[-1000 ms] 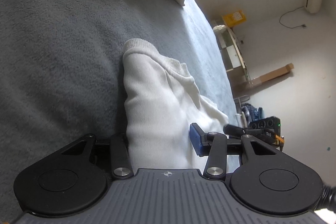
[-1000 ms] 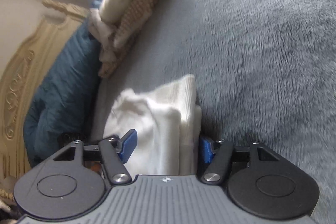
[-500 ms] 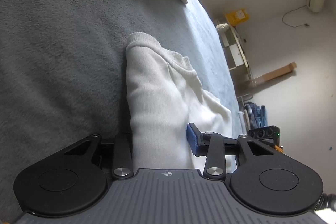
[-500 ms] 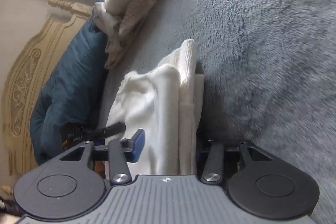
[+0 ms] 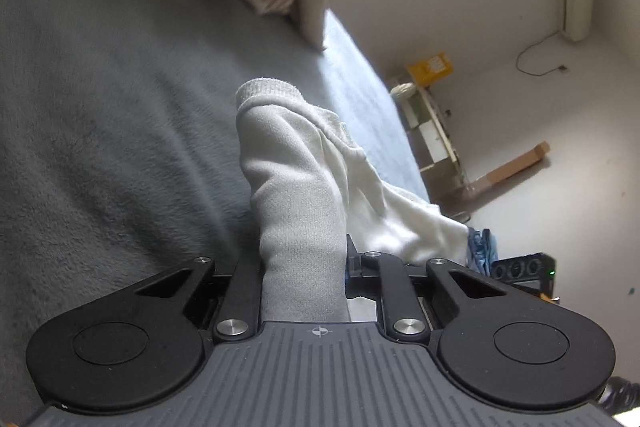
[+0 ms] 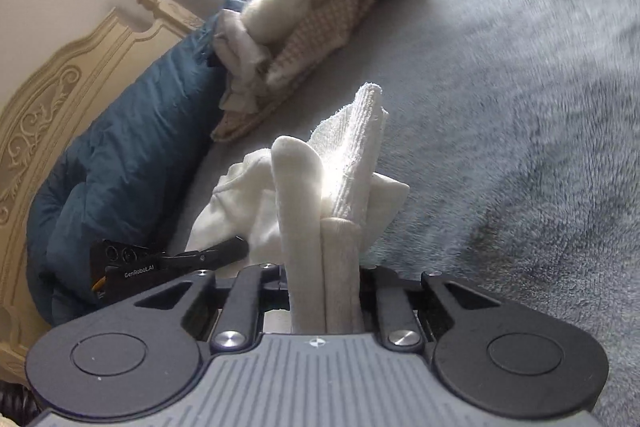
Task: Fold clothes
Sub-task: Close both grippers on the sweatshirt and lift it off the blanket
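Bright window glare, blurred fisheye edges

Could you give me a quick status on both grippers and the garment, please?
Left gripper and right gripper closing on the white knitted garment, fabric between both. Garment bunched on the grey fleece blanket. Nothing in the way.

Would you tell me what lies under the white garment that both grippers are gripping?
The white garment rests on a grey fleece blanket, which shows all around it. Whatever is directly beneath the cloth is covered, so nothing more can be seen there.

Grey-blanketed bed [image 5: 120,107], ornate headboard [image 6: 60,99]
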A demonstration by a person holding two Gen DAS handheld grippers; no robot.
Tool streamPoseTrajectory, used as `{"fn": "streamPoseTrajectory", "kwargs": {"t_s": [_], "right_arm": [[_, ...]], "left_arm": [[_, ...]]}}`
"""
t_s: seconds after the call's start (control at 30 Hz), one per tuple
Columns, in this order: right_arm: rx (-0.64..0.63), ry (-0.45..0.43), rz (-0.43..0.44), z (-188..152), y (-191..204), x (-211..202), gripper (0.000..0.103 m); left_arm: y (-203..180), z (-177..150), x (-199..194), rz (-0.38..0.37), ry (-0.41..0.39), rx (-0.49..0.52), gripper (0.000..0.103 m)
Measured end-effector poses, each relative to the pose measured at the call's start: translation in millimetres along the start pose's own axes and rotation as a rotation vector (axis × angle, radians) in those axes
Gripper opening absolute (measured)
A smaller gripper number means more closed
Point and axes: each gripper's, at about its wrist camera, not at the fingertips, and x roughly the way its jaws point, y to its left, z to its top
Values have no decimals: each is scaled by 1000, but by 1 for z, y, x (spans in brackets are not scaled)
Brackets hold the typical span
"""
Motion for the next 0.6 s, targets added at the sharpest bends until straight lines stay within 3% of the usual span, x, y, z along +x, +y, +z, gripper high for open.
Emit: {"fn": "streamPoseTrajectory", "kwargs": {"t_s": [0.37, 0.6], "right_arm": [[-54, -112, 19, -17, 42, -56, 17], [-76, -244, 49, -23, 57, -105, 17]], "left_arm": [[-65, -7, -24, -52, -65, 126, 14], [-119, -6, -29, -89, -67, 229, 14]]}}
